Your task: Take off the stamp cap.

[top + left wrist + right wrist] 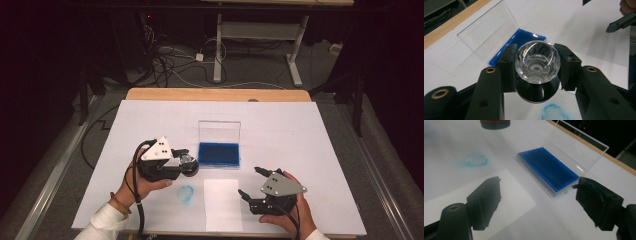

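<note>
My left gripper (184, 160) is shut on a clear faceted stamp (537, 62) with a round black base, held just left of the blue ink pad (219, 154). The pad lies in a shallow case whose clear lid (219, 131) stands upright behind it. In the right gripper view, the pad (549, 168) is ahead, and the stamp's base (494, 123) shows at the top edge. My right gripper (250, 182) stands open at the front right with nothing between its jaws, beside a white paper sheet (222, 205). A blue ring print (186, 193) marks the table left of the sheet.
A white cover (300, 130) lies over the table, with a wooden edge (215, 94) at the far side. Cables and a desk frame (218, 50) stand on the floor beyond. Bare white surface stretches right of the ink pad.
</note>
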A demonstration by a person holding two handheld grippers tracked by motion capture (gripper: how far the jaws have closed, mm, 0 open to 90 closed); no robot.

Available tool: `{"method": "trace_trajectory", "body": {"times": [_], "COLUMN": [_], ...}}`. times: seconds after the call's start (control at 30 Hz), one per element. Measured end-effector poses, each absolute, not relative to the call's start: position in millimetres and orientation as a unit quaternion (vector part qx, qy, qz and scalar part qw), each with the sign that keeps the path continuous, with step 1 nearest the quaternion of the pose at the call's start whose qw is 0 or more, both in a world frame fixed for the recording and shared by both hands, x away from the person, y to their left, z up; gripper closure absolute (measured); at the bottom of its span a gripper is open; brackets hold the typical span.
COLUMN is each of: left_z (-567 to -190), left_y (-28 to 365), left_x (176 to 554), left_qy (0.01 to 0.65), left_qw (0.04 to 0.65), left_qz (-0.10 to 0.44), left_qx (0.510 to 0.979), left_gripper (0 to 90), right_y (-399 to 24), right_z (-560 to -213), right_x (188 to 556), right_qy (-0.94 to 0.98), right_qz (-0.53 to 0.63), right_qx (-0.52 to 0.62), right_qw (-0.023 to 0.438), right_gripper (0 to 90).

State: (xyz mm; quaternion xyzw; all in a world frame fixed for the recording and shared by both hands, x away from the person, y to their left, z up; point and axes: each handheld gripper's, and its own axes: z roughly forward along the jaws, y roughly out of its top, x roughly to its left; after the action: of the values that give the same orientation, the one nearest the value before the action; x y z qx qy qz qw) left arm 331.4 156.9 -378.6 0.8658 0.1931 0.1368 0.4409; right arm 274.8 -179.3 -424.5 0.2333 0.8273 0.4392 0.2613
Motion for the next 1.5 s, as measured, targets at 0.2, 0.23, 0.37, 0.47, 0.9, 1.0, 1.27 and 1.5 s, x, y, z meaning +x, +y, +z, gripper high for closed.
{"method": "trace_trajectory", "body": {"times": [0.2, 0.23, 0.37, 0.47, 0.9, 1.0, 1.27, 1.5], "left_z": [-376, -375, -371, -371, -375, -376, -379, -380], "left_y": [143, 141, 131, 127, 110, 109, 107, 109], "left_x": [333, 333, 333, 333, 329, 328, 327, 328], "left_qy": [0.183, 0.182, 0.174, 0.17, 0.156, 0.153, 0.151, 0.157], "left_qw": [0.448, 0.45, 0.456, 0.46, 0.459, 0.461, 0.462, 0.467], "left_qz": [0.131, 0.129, 0.125, 0.12, 0.104, 0.098, 0.09, 0.087], "left_qx": [0.865, 0.865, 0.864, 0.863, 0.868, 0.869, 0.869, 0.866], "left_gripper": [54.4, 54.4, 54.4, 54.5, 54.5, 54.5, 54.5, 54.5], "right_y": [-155, -145, -127, -115, -90, -88, -88, -89], "right_z": [-421, -422, -425, -429, -439, -441, -446, -446], "right_x": [283, 287, 293, 298, 306, 308, 309, 308], "right_qy": [0.825, 0.828, 0.829, 0.827, 0.821, 0.82, 0.821, 0.822], "right_qz": [0.457, 0.461, 0.468, 0.48, 0.492, 0.493, 0.49, 0.488], "right_qx": [0.219, 0.215, 0.206, 0.205, 0.214, 0.216, 0.22, 0.217], "right_qw": [0.25, 0.238, 0.227, 0.212, 0.196, 0.192, 0.194, 0.198], "right_gripper": [20.8, 20.0, 20.2, 20.6, 21.9, 23.8, 35.1, 36.2]}}
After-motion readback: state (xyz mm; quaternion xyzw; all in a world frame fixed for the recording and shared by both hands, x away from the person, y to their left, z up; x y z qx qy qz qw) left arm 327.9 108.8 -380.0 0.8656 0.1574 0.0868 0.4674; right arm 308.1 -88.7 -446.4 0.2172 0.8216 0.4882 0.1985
